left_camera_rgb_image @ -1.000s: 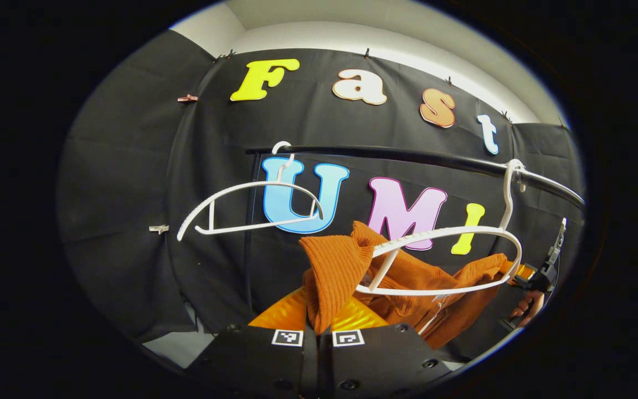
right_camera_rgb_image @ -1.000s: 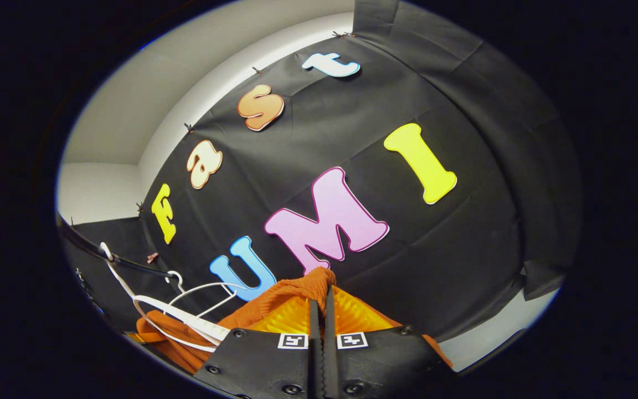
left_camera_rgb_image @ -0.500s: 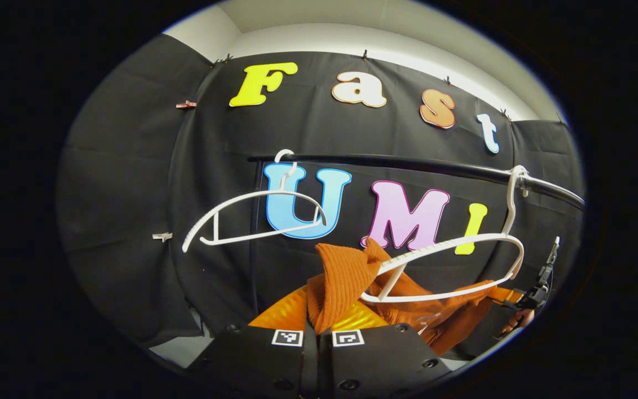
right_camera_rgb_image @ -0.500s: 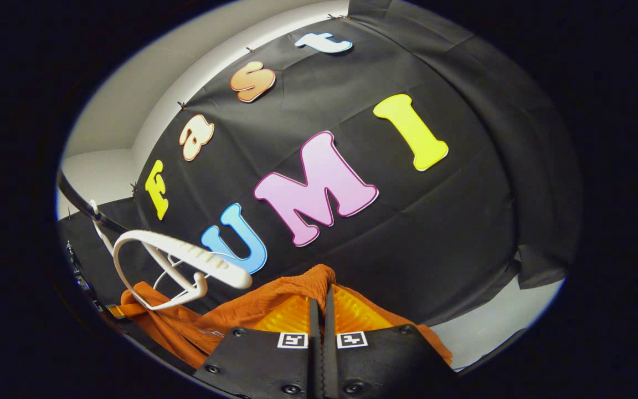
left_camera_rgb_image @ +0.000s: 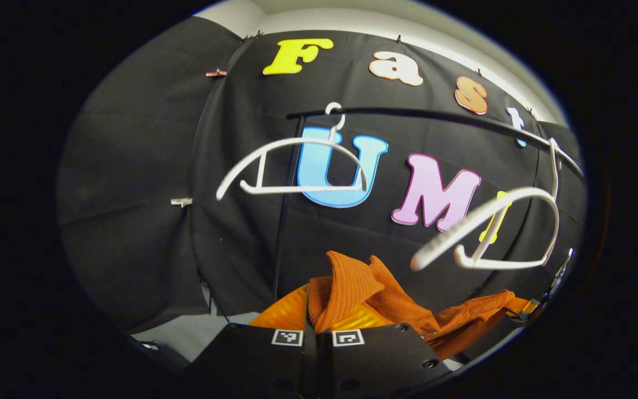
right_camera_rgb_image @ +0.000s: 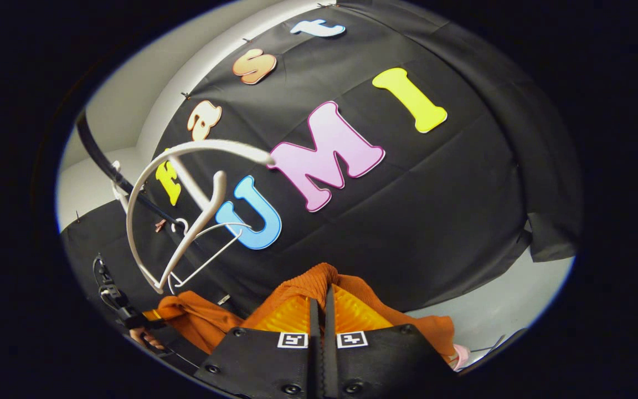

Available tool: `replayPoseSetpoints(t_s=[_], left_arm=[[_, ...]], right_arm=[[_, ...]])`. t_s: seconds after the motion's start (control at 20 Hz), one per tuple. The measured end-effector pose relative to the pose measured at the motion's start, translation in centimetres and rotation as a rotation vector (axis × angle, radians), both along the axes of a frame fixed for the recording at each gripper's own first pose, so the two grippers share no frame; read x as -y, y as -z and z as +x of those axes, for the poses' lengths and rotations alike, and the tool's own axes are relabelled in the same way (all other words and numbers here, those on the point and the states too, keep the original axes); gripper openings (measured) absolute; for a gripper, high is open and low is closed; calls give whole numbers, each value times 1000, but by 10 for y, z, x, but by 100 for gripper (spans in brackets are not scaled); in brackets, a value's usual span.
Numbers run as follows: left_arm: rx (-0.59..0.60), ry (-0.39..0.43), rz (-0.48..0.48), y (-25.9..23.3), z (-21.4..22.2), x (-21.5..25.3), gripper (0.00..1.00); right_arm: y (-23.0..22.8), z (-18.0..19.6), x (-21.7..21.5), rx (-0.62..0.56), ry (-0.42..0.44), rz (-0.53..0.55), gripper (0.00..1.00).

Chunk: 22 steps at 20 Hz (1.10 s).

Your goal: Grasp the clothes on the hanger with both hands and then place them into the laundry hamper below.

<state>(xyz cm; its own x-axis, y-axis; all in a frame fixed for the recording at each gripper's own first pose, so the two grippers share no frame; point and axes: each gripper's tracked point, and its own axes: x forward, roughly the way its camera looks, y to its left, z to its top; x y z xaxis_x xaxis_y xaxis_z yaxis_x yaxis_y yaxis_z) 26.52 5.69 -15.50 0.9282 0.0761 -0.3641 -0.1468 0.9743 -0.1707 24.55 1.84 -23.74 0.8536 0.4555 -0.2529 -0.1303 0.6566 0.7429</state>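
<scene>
An orange ribbed garment (left_camera_rgb_image: pixel 402 310) hangs slack between my two grippers, free of the hangers. My left gripper (left_camera_rgb_image: pixel 318 310) is shut on one bunched end of it, cloth standing up above the fingertips. My right gripper (right_camera_rgb_image: pixel 322 302) is shut on the other end of the garment (right_camera_rgb_image: pixel 308 280), which trails off to the lower left. The white hanger (left_camera_rgb_image: pixel 496 233) that bore it swings bare on the black rail (left_camera_rgb_image: pixel 435 116), above and right of the cloth. In the right gripper view that hanger (right_camera_rgb_image: pixel 186 194) is at the left. The left gripper (right_camera_rgb_image: pixel 122 310) and a hand show at lower left.
A second bare white hanger (left_camera_rgb_image: pixel 297 172) hangs on the rail's left end. Black cloth walls close the booth behind the rail. A pale floor strip (right_camera_rgb_image: pixel 496 316) shows at lower right in the right gripper view, with a pink edge (right_camera_rgb_image: pixel 459 357) at the bottom.
The garment has slid off the right hanger and dropped below it, carried down by both grippers. The freed hanger has swung up and turned. Both cameras now sit lower.
</scene>
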Motion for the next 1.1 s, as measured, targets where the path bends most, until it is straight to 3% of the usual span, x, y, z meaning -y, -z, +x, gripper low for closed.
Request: replayPoseSetpoints(t_s=[0.25,0.55,0.8,1.1], left_arm=[[-18,126,-18,41,-17,47,5],[19,285,-54,40,-33,121,5],[-10,334,-100,66,-27,148,5],[-120,347,-110,152,-25,161,5]], right_arm=[[-16,-34,-43,23,-98,5,4],[-44,-63,-91,62,-209,6,5],[-9,-86,-108,12,-292,-112,4],[76,-105,-114,-114,-352,-291,4]])
